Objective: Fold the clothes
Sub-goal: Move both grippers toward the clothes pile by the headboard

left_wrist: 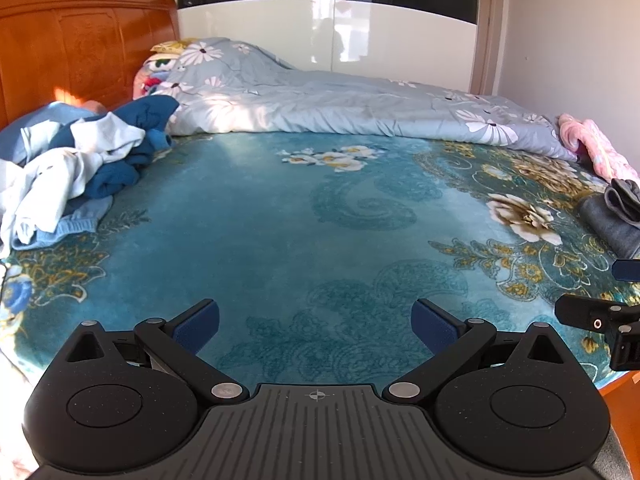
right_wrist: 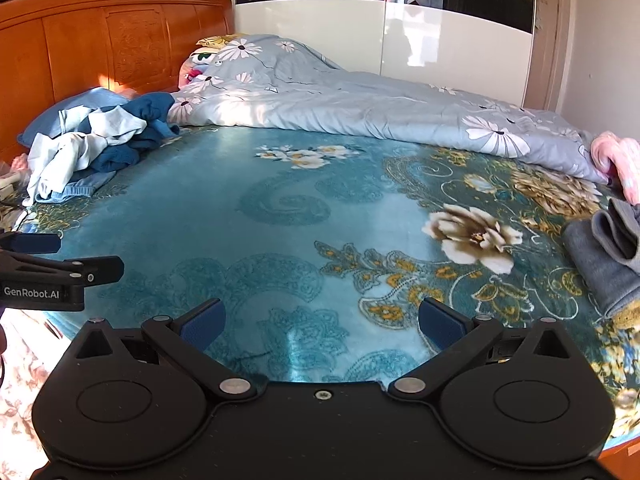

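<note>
A heap of unfolded clothes (left_wrist: 76,164) (right_wrist: 96,148), white, light blue and dark blue, lies at the bed's left near the headboard. A folded grey garment (left_wrist: 616,212) (right_wrist: 604,260) rests at the right edge. My left gripper (left_wrist: 316,326) hovers open over the near part of the teal floral bedspread (left_wrist: 280,220), nothing between its blue pads. My right gripper (right_wrist: 322,326) is open too, just to its right and equally empty. Each gripper shows at the side of the other's view: the right gripper (left_wrist: 600,300) and the left gripper (right_wrist: 44,264).
A rumpled grey-blue flowered quilt (left_wrist: 340,104) (right_wrist: 360,100) runs along the far side of the bed. A pink cloth (left_wrist: 596,148) (right_wrist: 620,160) lies at the far right. An orange wooden headboard (left_wrist: 80,44) stands left, a white wardrobe (left_wrist: 328,28) behind.
</note>
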`<state>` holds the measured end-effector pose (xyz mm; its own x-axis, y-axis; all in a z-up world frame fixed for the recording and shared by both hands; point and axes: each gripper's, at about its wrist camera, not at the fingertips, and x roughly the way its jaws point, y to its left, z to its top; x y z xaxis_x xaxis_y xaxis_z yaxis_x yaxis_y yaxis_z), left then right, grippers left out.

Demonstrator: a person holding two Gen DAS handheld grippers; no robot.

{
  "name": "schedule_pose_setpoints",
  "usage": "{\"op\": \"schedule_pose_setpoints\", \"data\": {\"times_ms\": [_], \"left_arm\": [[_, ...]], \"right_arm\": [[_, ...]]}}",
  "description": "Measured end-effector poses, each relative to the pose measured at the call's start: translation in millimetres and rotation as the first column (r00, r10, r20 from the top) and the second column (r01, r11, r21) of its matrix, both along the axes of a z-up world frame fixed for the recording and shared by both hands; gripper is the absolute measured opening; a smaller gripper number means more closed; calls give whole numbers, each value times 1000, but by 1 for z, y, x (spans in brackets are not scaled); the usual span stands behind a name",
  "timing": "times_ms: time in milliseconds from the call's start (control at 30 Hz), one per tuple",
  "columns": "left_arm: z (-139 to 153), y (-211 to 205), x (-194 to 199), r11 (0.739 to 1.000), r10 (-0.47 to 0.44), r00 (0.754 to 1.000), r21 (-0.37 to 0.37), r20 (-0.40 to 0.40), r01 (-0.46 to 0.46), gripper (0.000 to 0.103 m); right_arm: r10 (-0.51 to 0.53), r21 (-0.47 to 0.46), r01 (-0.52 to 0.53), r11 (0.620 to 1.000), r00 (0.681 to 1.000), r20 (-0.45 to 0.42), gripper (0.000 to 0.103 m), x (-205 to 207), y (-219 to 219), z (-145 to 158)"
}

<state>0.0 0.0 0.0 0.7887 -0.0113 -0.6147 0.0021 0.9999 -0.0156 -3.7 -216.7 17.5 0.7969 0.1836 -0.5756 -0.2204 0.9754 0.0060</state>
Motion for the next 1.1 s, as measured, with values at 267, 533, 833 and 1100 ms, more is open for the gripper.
{"op": "schedule_pose_setpoints", "data": {"times_ms": [267,533,833,1100], "left_arm": [[-4,-7,4,1000,-15,999,5,-35,15,103],[-9,-2,3,1000,-5,999,-22,-43,4,103],[-11,57,32,990,132,991,-50,30,-130,103],[15,177,99,903,419,891,22,177,-429,102]], "right_arm": [[12,-26,-12,1000,1000,-13,102,1,0,1],[18,-37,-19,999,1000,-25,102,6,9,1],[1,-38,-3,999,999,-39,102,16,-1,-7],[-86,-73,80,994,992,-88,102,48,-27,-22]]}}
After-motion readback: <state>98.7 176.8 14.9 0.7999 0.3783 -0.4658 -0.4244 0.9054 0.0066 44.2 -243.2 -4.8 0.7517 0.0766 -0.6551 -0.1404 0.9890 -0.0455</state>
